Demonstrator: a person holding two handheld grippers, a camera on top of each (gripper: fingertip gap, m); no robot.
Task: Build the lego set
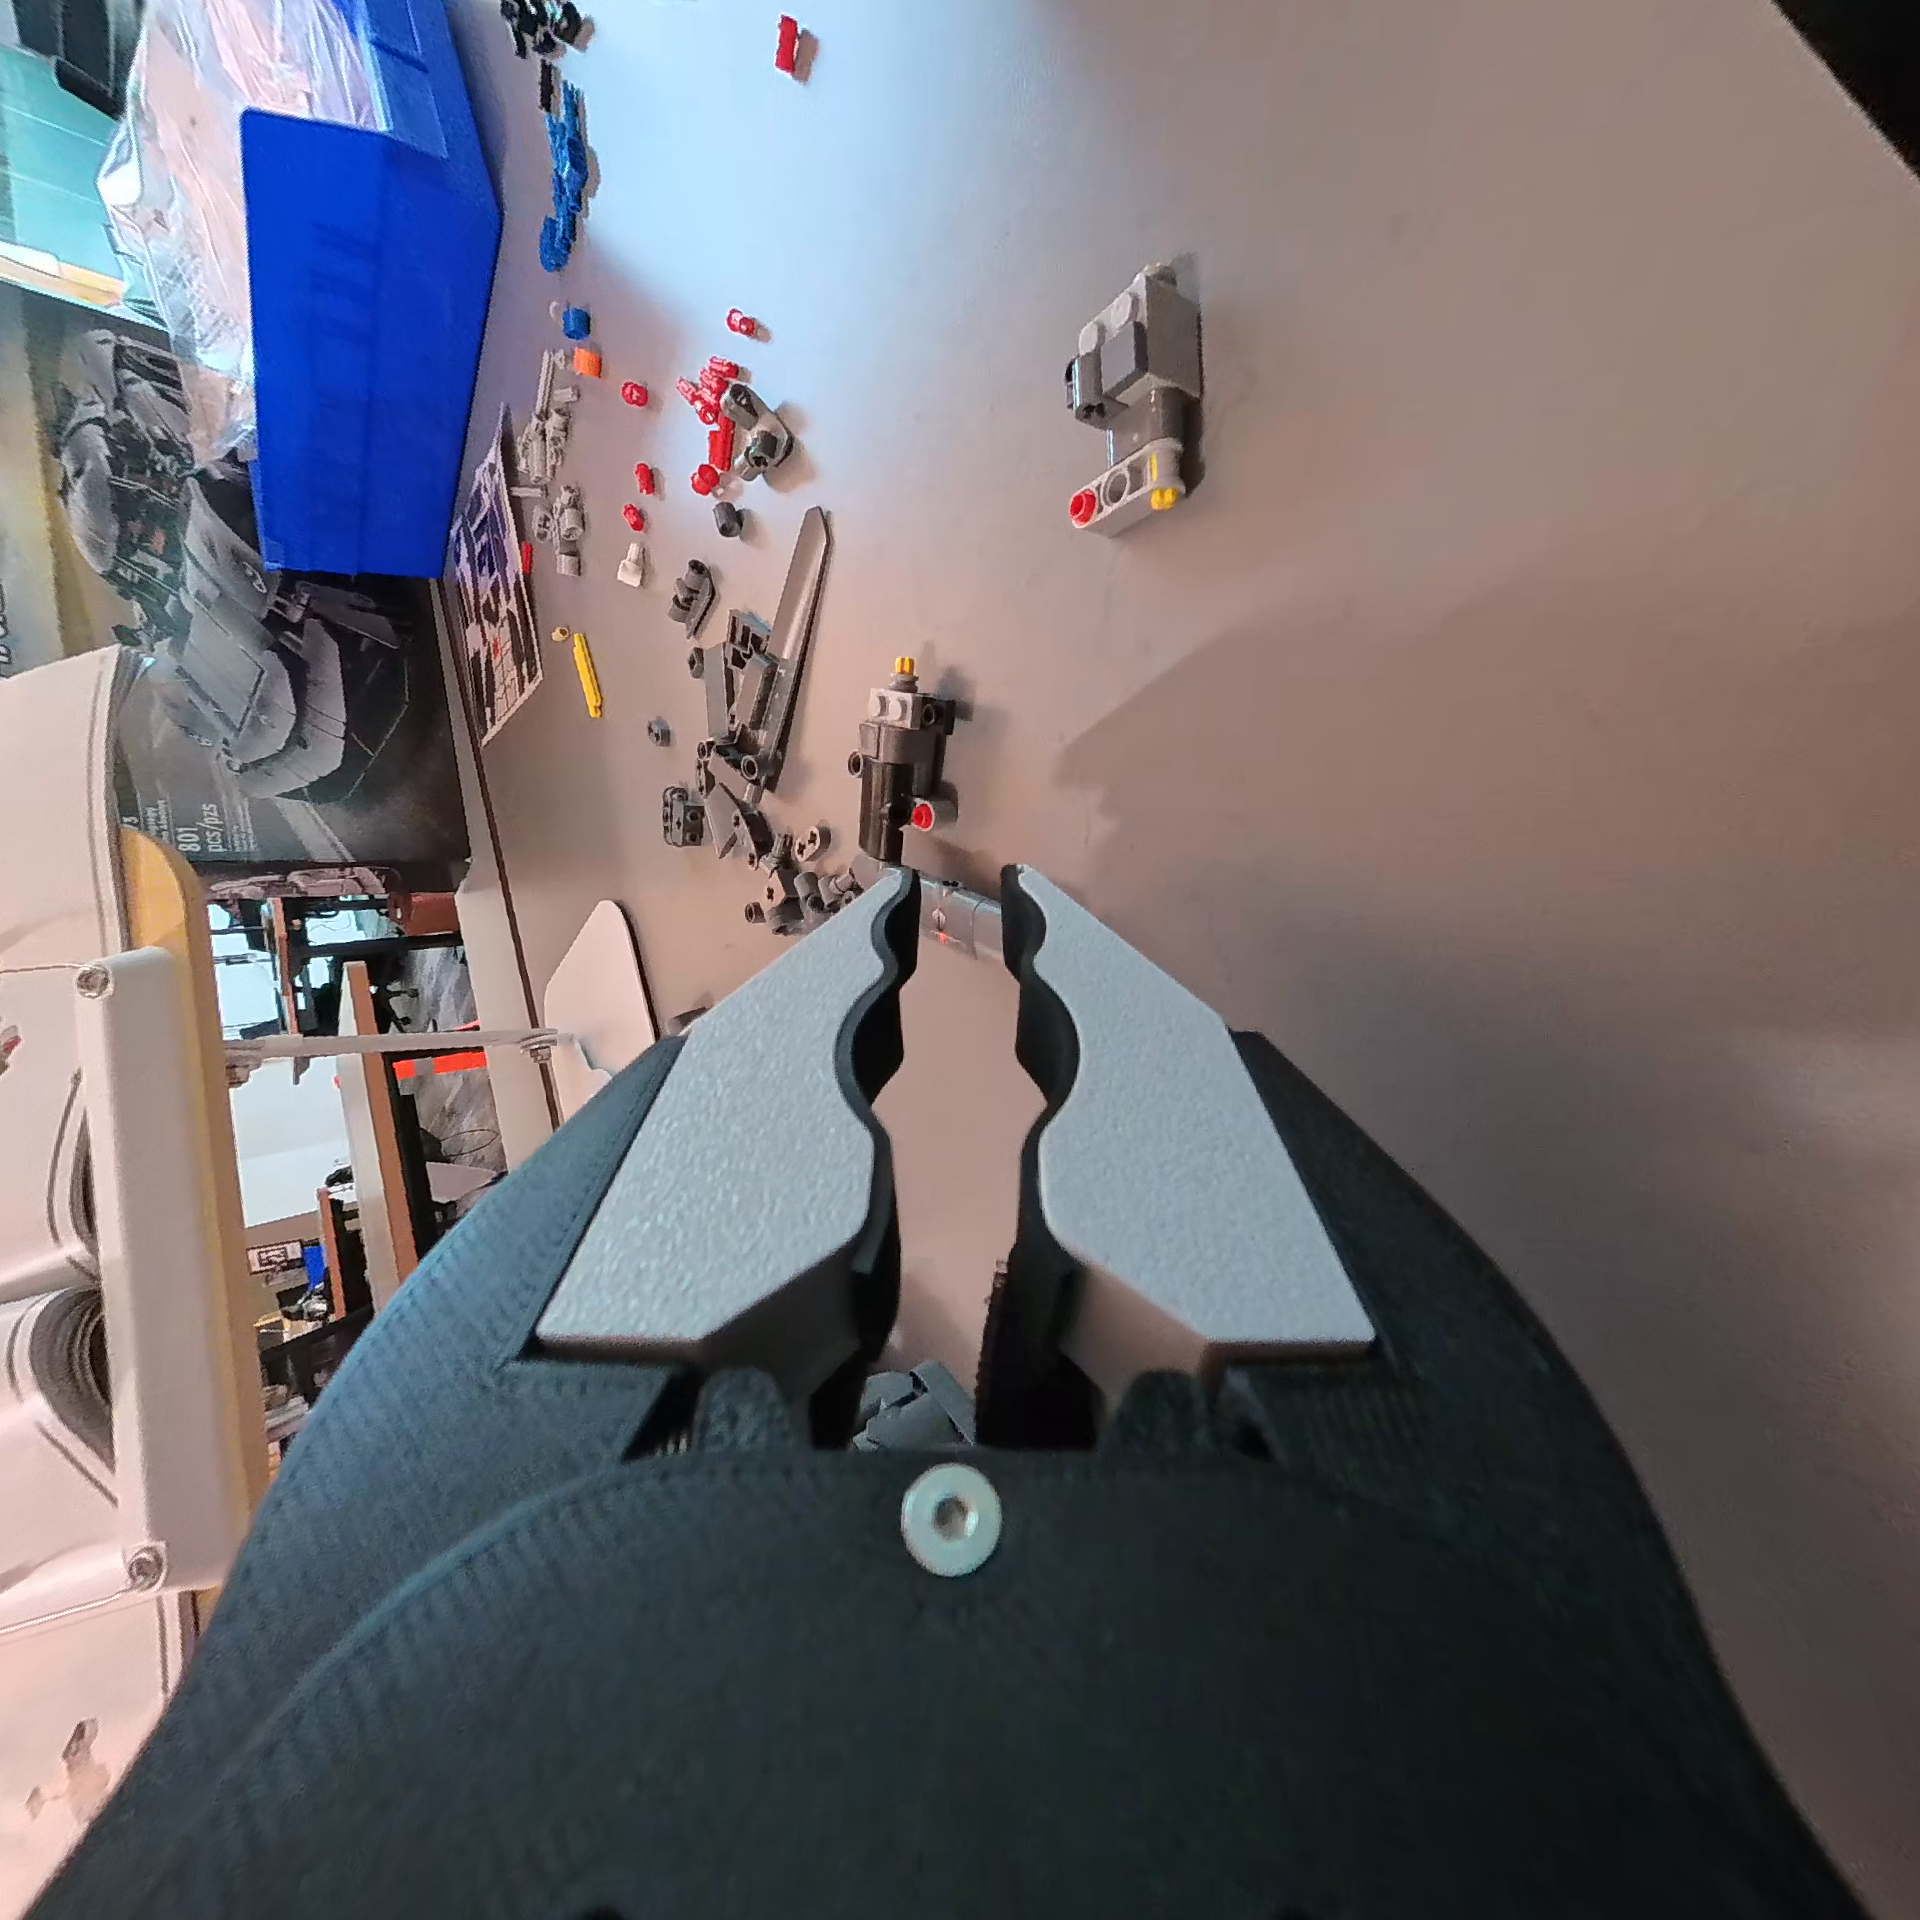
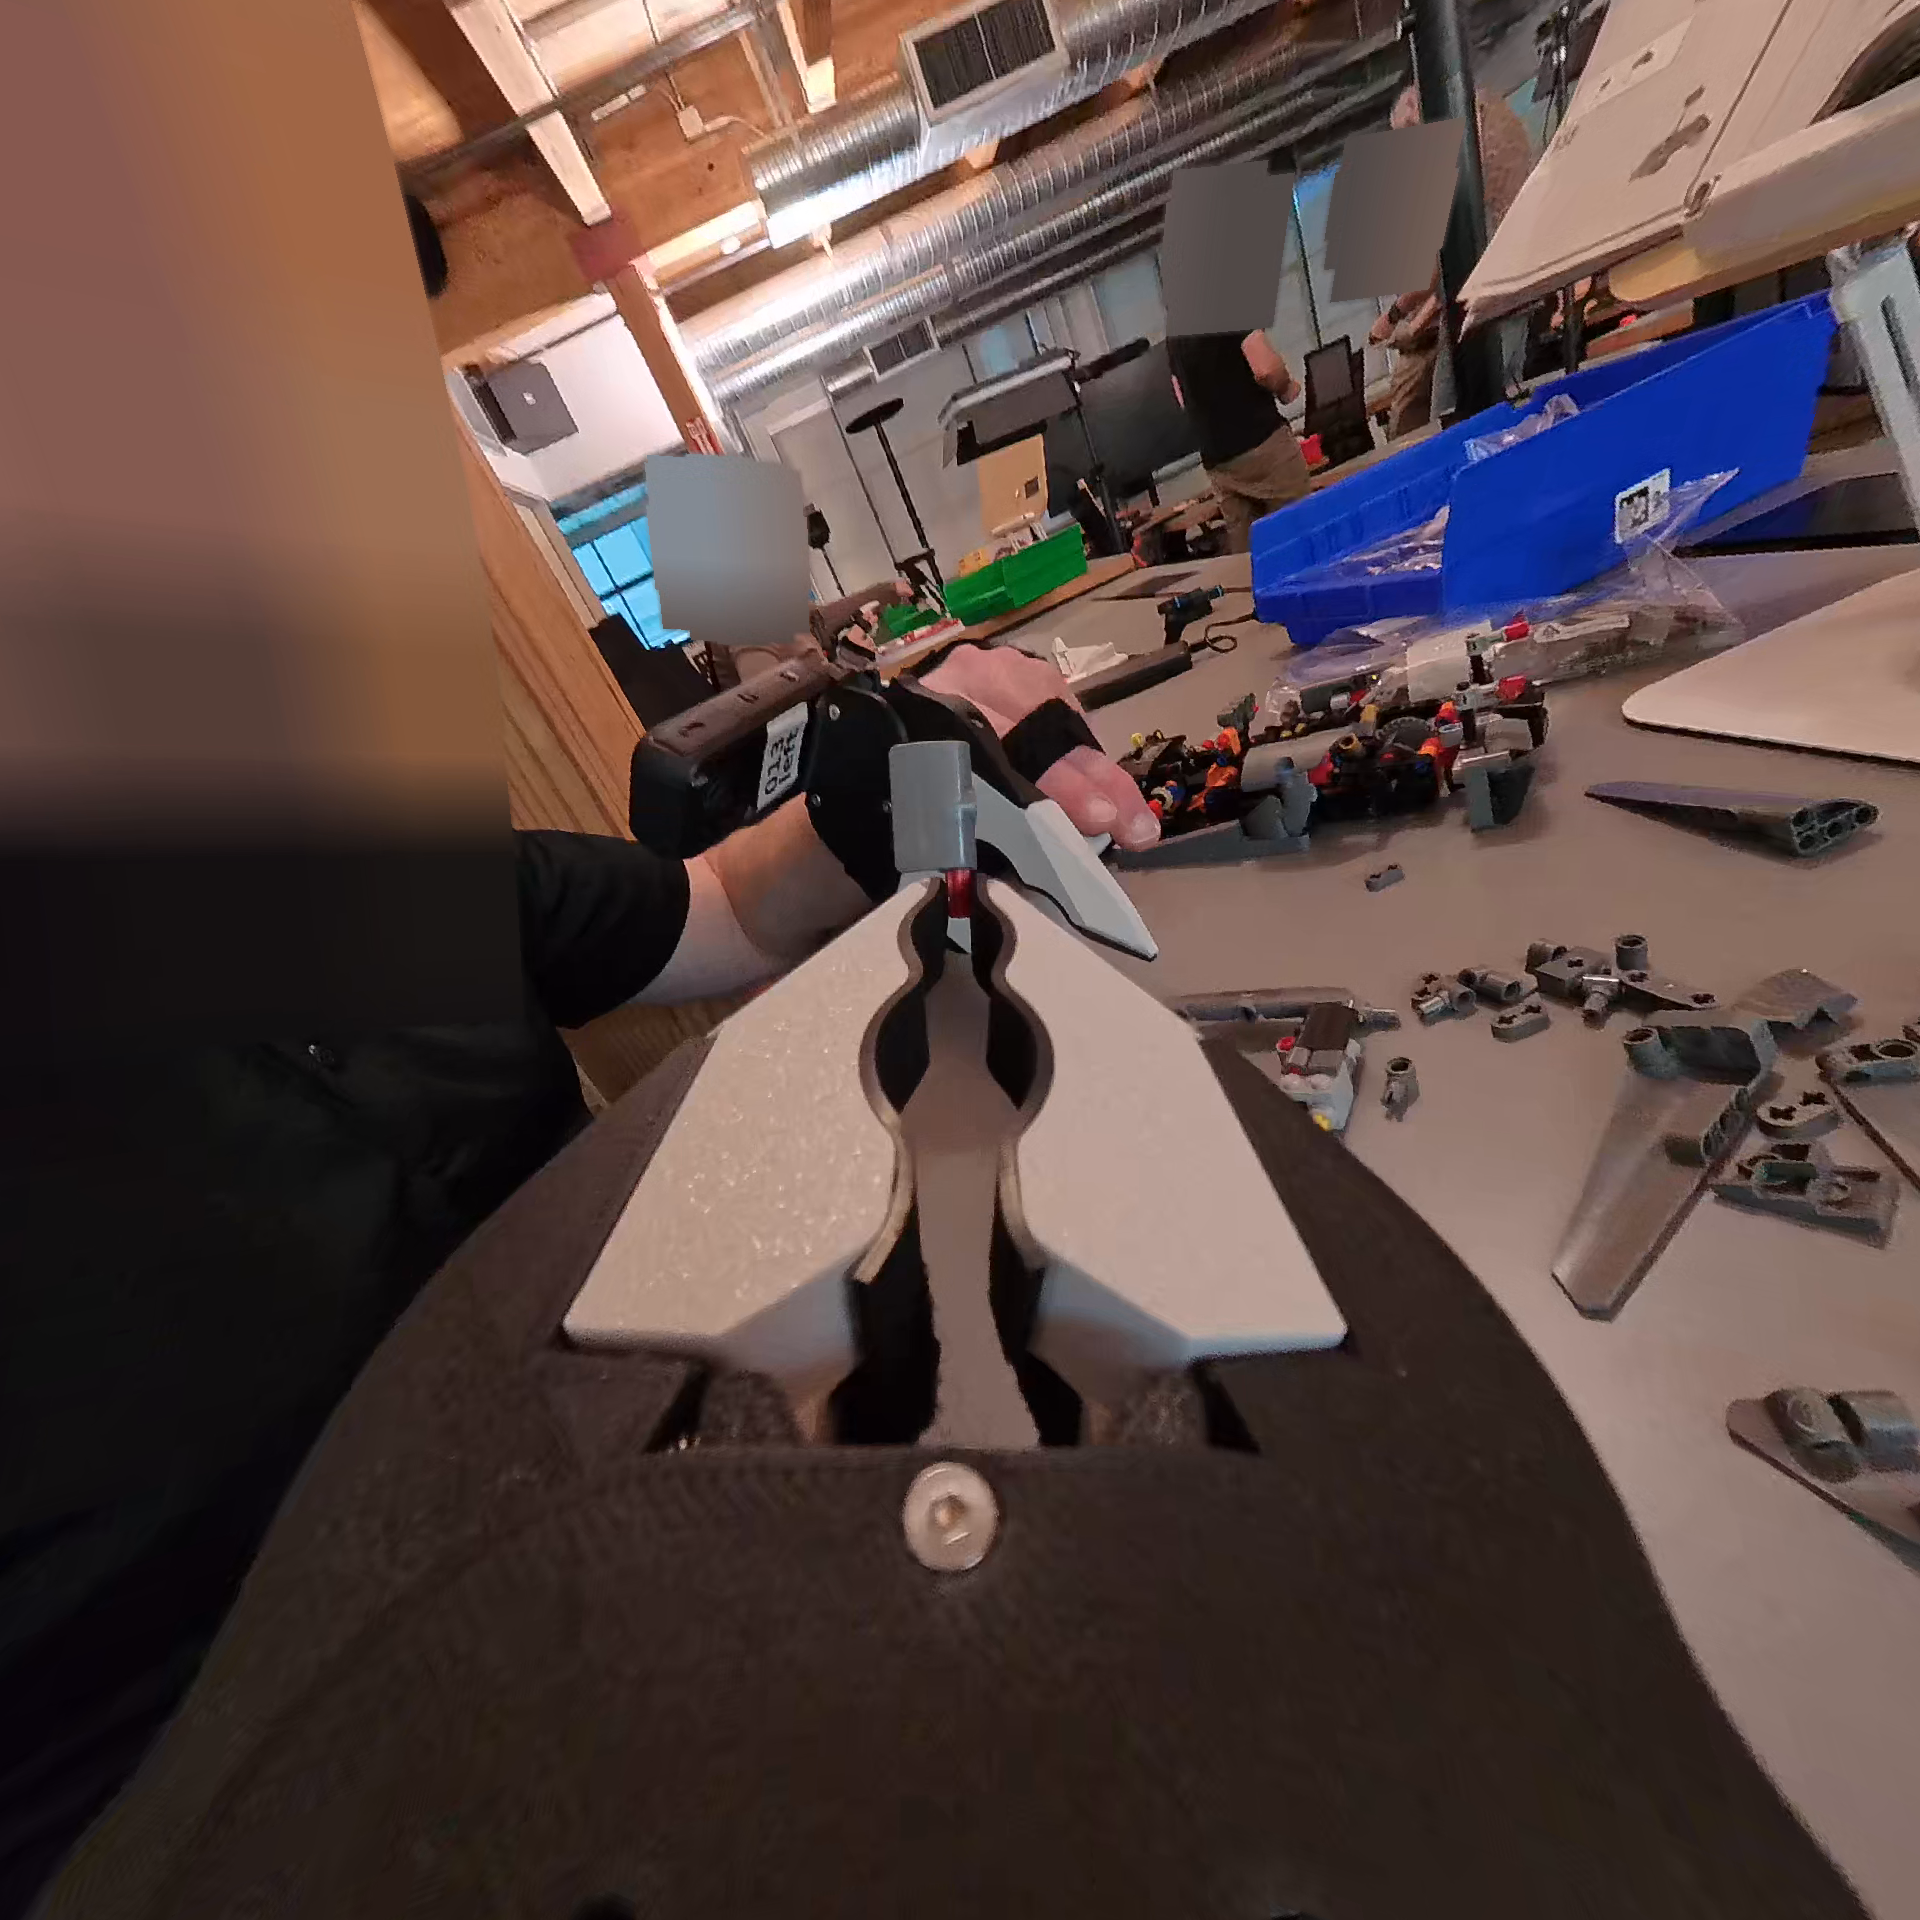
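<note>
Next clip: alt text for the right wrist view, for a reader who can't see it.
The right gripper pinches a red pin that carries a grey block, raised above a grey table strewn with toy building parts. Behind it, a hand holds the left gripper near a half-built model and blue bins.

We've got a blue bin point(image 1: 364, 343) by a grey table point(image 1: 1455, 727) scattered with red pins point(image 1: 712, 390), dark grey bricks point(image 1: 748, 717) and one yellow axle point(image 1: 587, 675). Our grippers' fingers point(image 1: 800, 1091) are light grey, speckled, with black pads.

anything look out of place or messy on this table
Nothing looks damaged. Small toy building pieces lie scattered loose across the table instead of in the blue bin, and crumpled plastic bags spill from it.
</note>
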